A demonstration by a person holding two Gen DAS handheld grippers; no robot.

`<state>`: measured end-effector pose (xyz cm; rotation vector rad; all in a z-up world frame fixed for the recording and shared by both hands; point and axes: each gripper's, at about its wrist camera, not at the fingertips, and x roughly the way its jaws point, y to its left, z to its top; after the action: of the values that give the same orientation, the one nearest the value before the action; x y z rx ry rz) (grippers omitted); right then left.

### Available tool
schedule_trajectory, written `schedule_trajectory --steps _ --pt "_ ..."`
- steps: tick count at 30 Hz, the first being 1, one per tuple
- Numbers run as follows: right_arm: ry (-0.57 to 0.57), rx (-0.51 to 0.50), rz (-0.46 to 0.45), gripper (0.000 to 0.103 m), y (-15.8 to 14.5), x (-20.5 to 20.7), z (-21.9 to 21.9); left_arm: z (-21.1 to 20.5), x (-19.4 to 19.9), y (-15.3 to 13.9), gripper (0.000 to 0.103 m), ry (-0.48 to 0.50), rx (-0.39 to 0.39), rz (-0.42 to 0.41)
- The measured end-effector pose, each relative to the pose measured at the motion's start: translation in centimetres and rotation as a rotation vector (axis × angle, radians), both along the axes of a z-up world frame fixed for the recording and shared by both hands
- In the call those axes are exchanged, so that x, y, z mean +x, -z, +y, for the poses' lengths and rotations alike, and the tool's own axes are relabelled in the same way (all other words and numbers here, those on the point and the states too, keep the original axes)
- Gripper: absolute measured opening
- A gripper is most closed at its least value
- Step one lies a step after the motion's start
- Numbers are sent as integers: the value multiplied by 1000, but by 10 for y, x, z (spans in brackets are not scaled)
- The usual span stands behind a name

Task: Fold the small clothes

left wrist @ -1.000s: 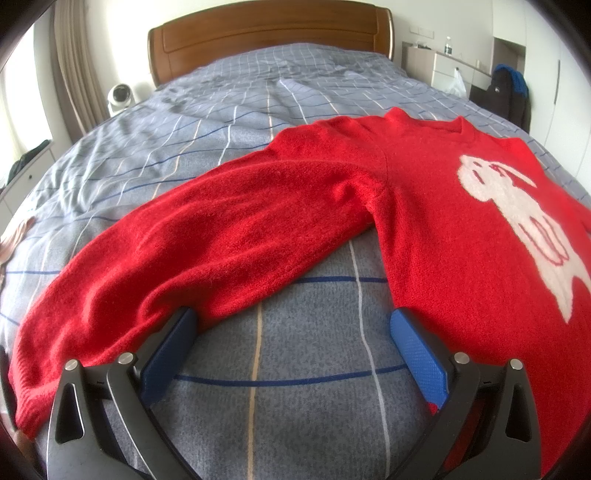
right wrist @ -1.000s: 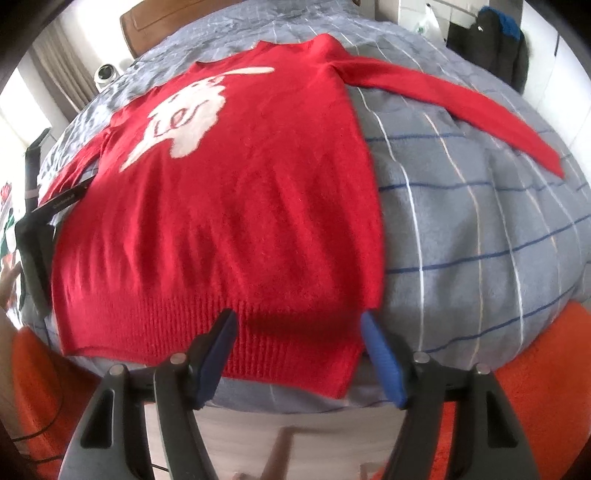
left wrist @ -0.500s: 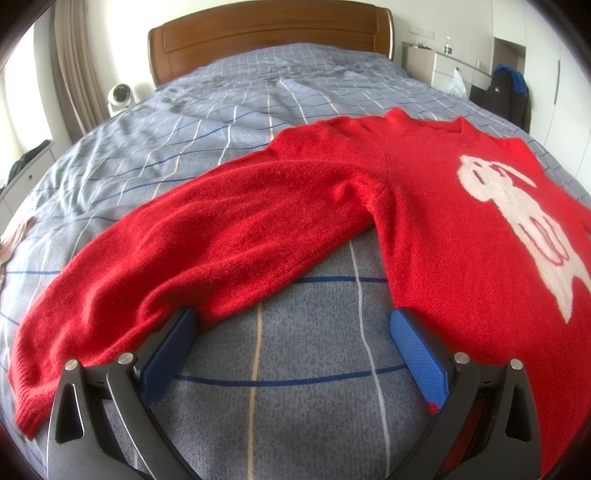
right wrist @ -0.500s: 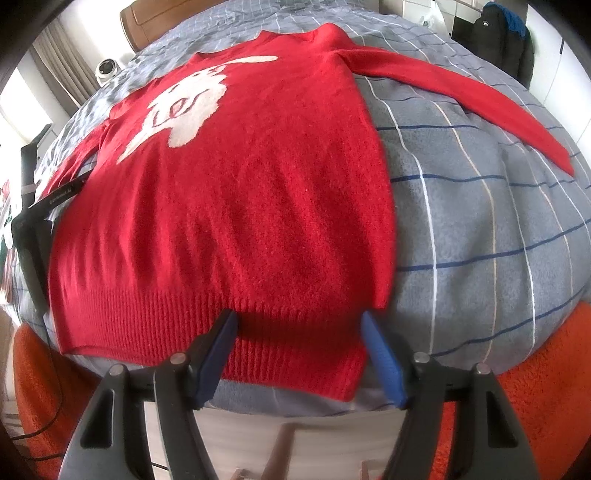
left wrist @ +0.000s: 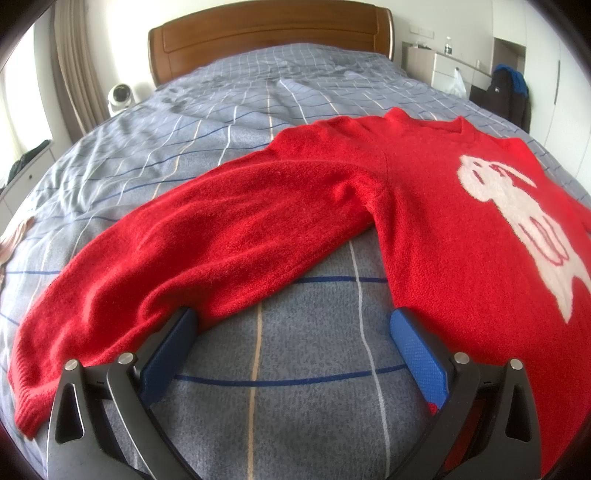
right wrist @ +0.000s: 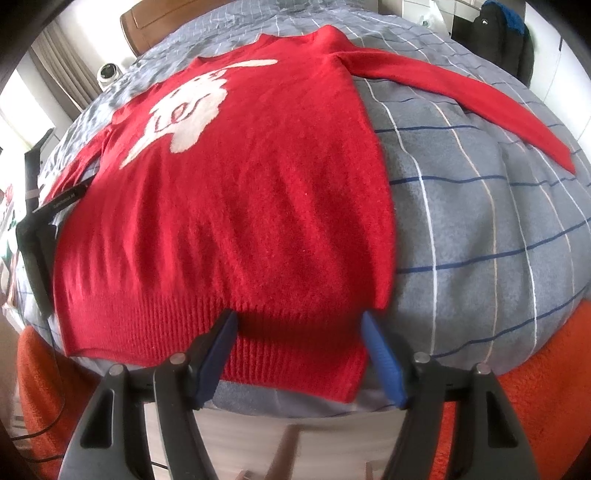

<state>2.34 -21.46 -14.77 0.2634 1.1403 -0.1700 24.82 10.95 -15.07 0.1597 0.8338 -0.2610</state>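
Left gripper (left wrist: 291, 332): held wide apart above the bedspread, nothing clasped; the bare checked cloth is seen between the blue pads (left wrist: 417, 354), one pad tip just beside the sleeve edge, the other just beside the sweater's side edge.
Right gripper (right wrist: 299, 347): held partly apart over the ribbed hem (right wrist: 280, 354) at the foot of the bed; the hem is seen between the pads, but whether it is touched cannot be told, and nothing is pinched.
Red sweater (right wrist: 240, 206): laid flat, front up, on the bed (left wrist: 236, 110); a white animal figure (right wrist: 192, 107) is shown on the chest.
Long axis: the body is run from the hem at the bed's near edge to the neckline (left wrist: 443, 123), which is pointed toward the wooden headboard (left wrist: 269, 33).
Left sleeve (left wrist: 207, 251): stretched outward and back toward the near edge, the cuff (left wrist: 26, 402) lying close to the left gripper's outer side.
Right sleeve (right wrist: 458, 88): spread away from the body at an angle, well apart from the right gripper.
Bedspread (right wrist: 480, 221): grey-blue with white, tan and dark blue lines.
Surroundings: an orange rug (right wrist: 528, 413) is seen beside the bed.
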Motion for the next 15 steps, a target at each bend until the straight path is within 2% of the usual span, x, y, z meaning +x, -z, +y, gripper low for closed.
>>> schedule_trajectory --steps 15 --pt "-14 48 -155 69 -18 -25 -17 1 0 1 103 5 -10 -14"
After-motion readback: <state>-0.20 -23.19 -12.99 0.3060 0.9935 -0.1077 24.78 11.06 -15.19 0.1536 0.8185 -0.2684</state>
